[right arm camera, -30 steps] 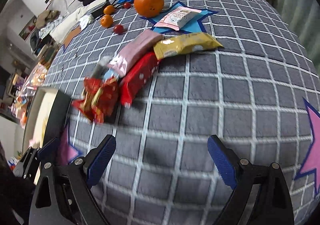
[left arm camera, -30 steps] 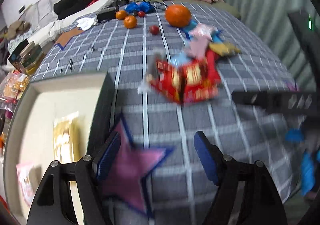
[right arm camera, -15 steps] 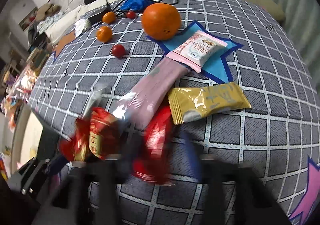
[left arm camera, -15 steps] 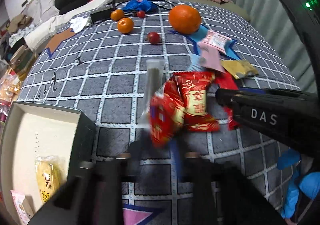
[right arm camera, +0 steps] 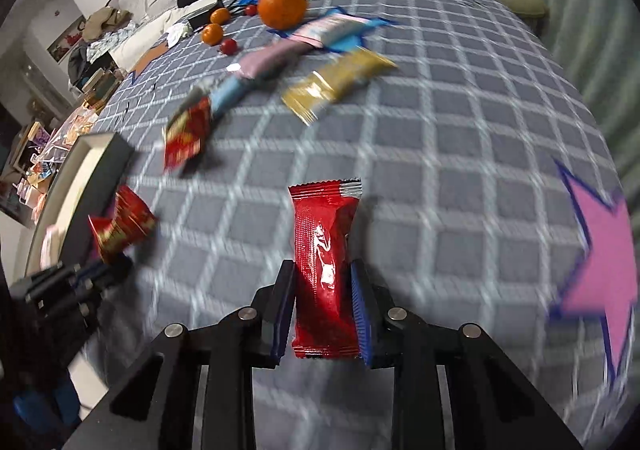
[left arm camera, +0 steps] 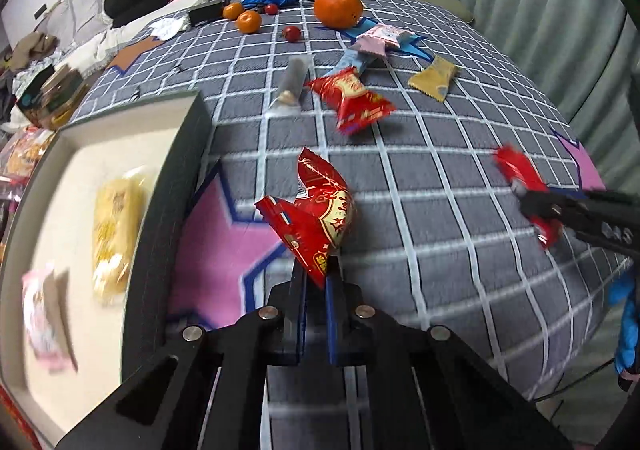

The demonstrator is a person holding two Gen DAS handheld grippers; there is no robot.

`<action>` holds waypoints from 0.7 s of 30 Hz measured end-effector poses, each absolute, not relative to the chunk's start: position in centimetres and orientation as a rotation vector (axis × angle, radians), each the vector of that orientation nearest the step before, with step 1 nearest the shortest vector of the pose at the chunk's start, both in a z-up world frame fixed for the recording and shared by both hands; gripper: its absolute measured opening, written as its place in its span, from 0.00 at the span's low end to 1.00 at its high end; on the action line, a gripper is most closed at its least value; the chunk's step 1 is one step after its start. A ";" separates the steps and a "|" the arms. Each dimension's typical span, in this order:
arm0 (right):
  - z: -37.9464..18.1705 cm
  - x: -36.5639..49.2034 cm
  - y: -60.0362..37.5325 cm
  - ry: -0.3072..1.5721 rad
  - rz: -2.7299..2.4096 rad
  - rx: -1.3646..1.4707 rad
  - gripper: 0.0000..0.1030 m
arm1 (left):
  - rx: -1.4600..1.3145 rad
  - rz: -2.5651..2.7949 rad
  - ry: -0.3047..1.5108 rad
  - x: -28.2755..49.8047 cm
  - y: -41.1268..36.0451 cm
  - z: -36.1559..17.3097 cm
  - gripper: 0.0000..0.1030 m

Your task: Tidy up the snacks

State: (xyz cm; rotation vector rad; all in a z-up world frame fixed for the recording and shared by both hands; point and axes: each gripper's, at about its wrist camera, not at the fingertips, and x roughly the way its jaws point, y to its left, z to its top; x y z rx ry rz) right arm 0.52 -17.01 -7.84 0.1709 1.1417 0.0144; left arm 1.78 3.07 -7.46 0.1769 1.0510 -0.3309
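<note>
- Here, left wrist view: my left gripper (left arm camera: 316, 270) pinches a red-and-gold snack packet (left arm camera: 316, 217) above the grey cloth, the open box (left arm camera: 176, 185) at nine o'clock.
- Right wrist view: my right gripper (right arm camera: 322, 298) clamps a long red packet (right arm camera: 326, 266), the box (right arm camera: 108, 157) at ten o'clock.

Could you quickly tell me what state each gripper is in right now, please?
Left gripper: closed, pinching the corner of a red-and-gold snack packet.
Right gripper: closed on a plain red snack bar.
</note>
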 end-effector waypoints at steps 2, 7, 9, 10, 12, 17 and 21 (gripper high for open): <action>-7.7 -2.1 -17.7 1.137 -0.007 0.167 0.28 | 0.172 -0.318 1.045 1.4 3.4 -7.4 0.35; -7.3 -3.6 -18.5 1.106 -0.087 0.146 0.88 | 0.195 -0.251 0.956 2.4 3.1 -6.3 0.77; -7.1 -3.2 -18.4 1.101 -0.083 0.145 0.88 | 0.234 -0.254 0.960 3.4 2.1 -6.6 0.79; -7.3 -2.6 -18.2 1.101 -0.097 0.138 0.88 | 0.245 -0.247 0.970 3.8 1.8 -7.0 0.79; -7.9 -1.8 -18.2 1.109 -0.127 0.127 0.88 | 0.248 -0.243 1.005 4.4 1.2 -8.1 0.79; -9.3 -0.7 -17.3 1.119 -0.214 0.068 1.00 | 0.223 -0.272 0.967 4.0 0.7 -8.5 0.84; -9.4 -0.8 -17.1 1.082 -0.219 0.071 1.00 | 0.205 -0.236 0.933 4.0 1.3 -9.0 0.98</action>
